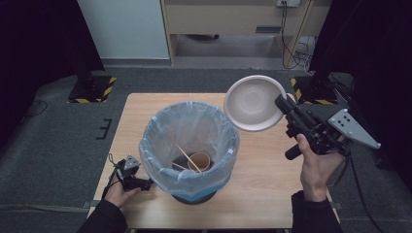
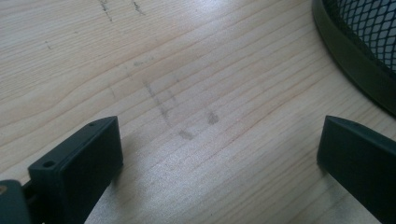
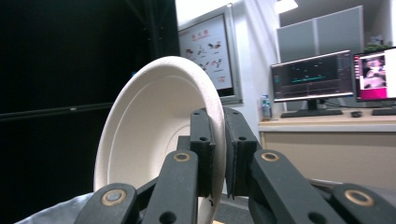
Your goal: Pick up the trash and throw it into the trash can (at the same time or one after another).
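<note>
paper plate lifted beside the lined bin, ready to tip in

on the left my left gripper [image 1: 130,175] rests low on the wooden table [image 1: 262,174] just beside the base of the bin [image 1: 189,145], its jaws standing wide apart with only bare wood between them; i judge it sits there to steady the bin if it shifts. in the middle the bin wears a clear plastic liner [image 1: 160,128] folded over its rim, and a paper cup [image 1: 199,161] and a thin wooden stick [image 1: 187,157] lie at the bottom. on the right my right gripper [image 1: 286,110] is clamped on the rim of the pale paper plate [image 1: 252,103], holding it up on edge above the bin's right rim, tilted so it should slide in once i let go.
</note>
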Demonstrator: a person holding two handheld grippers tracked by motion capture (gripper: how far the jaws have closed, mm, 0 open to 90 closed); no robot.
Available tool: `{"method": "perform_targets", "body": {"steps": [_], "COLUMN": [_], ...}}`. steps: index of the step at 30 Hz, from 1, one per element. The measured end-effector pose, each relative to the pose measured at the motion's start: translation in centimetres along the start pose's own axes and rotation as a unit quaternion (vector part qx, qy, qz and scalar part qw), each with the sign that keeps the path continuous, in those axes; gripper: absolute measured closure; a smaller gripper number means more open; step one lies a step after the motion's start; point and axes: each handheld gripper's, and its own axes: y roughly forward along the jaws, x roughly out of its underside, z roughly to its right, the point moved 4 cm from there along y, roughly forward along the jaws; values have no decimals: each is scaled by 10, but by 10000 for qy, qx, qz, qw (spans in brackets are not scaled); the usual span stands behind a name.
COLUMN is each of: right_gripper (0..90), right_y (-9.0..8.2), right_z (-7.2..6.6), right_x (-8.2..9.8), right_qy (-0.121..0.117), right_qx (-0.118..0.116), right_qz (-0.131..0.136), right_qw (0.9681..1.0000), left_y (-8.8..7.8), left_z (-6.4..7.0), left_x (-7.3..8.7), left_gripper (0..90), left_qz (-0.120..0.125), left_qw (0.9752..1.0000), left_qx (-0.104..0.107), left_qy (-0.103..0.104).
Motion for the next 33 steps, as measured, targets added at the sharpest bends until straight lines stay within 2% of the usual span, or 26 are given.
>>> {"method": "perform_targets", "body": {"steps": [5,10,11,13,16,19,28,31,32,33], "right_gripper": [842,842,842,842,842,841,841,838,838,833], "right_y": [12,22,27,30,43,51,62,65,65,66], "right_z": [-21,-34,-41,-44,-60,-69,-79,-83,-83,-84], "right_x": [8,16,20,22,29,34,44,49,49,52], "right_qy": [-76,-95,-116,-125,-160,-244,-293,-267,-267,-266], "right_qx": [-263,-403,-486,-532,-718,-800,-929,-1047,-1047,-1138], "right_qz": [-179,-337,-406,-424,-556,-684,-910,-1085,-1085,-1218], "right_qw": [9995,9986,9979,9976,9957,9941,9911,9882,9882,9857], "left_y": [0,0,0,0,0,0,0,0,0,0], "left_z": [0,0,0,0,0,0,0,0,0,0], "left_x": [0,0,0,0,0,0,0,0,0,0], "left_gripper": [0,0,0,0,0,0,0,0,0,0], "left_qz": [0,-1,-1,-1,-1,-2,-1,-2,-2,-1], "left_qw": [10000,10000,10000,10000,10000,10000,10000,10000,10000,10000], "left_qx": [-1,0,3,0,1,-1,0,-1,-1,0], "left_qy": [1,1,1,2,1,2,1,3,3,2]}}
